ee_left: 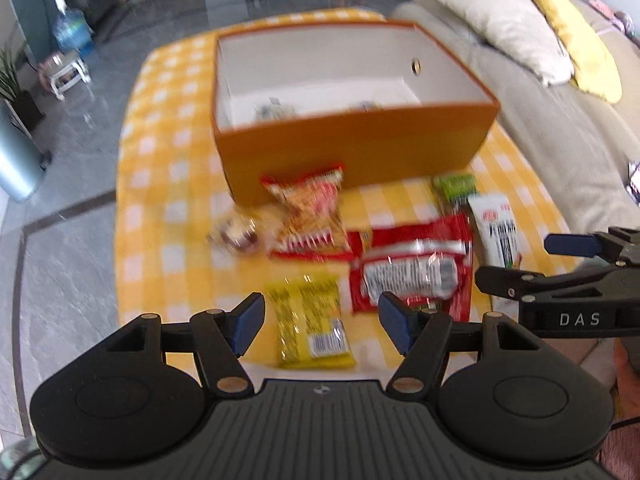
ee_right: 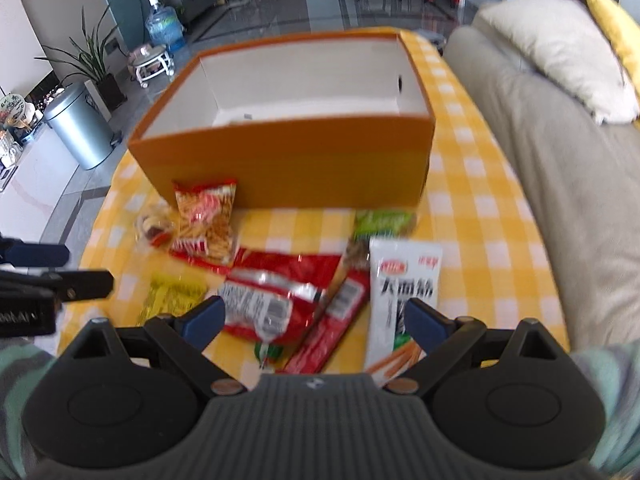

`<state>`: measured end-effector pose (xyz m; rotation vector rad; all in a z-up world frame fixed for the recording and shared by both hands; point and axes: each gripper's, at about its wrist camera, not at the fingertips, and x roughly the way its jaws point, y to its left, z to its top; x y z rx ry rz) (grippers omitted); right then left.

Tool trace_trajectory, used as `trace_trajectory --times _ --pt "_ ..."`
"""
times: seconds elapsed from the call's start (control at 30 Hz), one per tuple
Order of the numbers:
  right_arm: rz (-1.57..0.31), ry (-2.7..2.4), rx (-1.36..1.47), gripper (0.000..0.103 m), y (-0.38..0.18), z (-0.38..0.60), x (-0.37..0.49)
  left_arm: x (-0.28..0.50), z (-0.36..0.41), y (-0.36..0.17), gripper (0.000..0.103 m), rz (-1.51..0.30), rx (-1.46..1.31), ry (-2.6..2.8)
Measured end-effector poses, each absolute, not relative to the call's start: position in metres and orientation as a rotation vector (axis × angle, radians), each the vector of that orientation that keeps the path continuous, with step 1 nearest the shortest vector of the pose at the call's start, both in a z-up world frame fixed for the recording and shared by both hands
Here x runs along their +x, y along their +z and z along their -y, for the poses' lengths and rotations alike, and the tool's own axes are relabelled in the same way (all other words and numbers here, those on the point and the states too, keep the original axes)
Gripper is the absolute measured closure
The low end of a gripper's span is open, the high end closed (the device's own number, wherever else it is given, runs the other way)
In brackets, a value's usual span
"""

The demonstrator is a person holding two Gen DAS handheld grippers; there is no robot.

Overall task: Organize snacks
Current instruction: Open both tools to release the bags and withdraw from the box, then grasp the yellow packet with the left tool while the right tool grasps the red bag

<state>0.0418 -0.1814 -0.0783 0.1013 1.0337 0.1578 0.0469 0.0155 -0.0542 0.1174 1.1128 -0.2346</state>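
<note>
An open orange box stands on the yellow checked table, with a couple of small snacks blurred inside. In front of it lie several snack packs: a yellow pack, a large red pack, an orange-red pack, a clear-wrapped pastry, a green pack, a white pack and a thin red stick. My left gripper is open above the yellow pack. My right gripper is open above the red packs.
A beige sofa with white and yellow cushions borders the table's right side. A metal bin, plants and a water bottle stand on the floor to the left. The right gripper's fingers show at the left wrist view's right edge.
</note>
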Motion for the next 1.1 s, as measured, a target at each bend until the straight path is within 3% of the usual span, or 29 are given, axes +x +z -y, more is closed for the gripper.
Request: trace_trajectory --times 0.3,0.63,0.9,1.0,1.1 --pt "-1.095 0.205 0.083 0.015 -0.097 0.171 0.049 0.06 -0.016 -0.082 0.024 -1.2 0.103 -0.211" --pt "-1.092 0.243 0.051 0.029 -0.109 0.16 0.068 0.088 -0.016 -0.124 0.023 -1.341 0.073 -0.163" --pt "-1.111 0.265 0.037 0.031 -0.12 0.156 0.078 0.089 -0.012 -0.144 0.023 -1.369 0.107 -0.117" --pt "-1.107 0.277 0.02 0.031 -0.122 0.153 0.079 0.088 -0.015 -0.149 0.026 -1.374 0.089 -0.12" --pt "-1.101 0.294 0.0 0.031 -0.122 0.149 0.078 0.087 -0.016 -0.151 0.037 -1.364 0.092 -0.127"
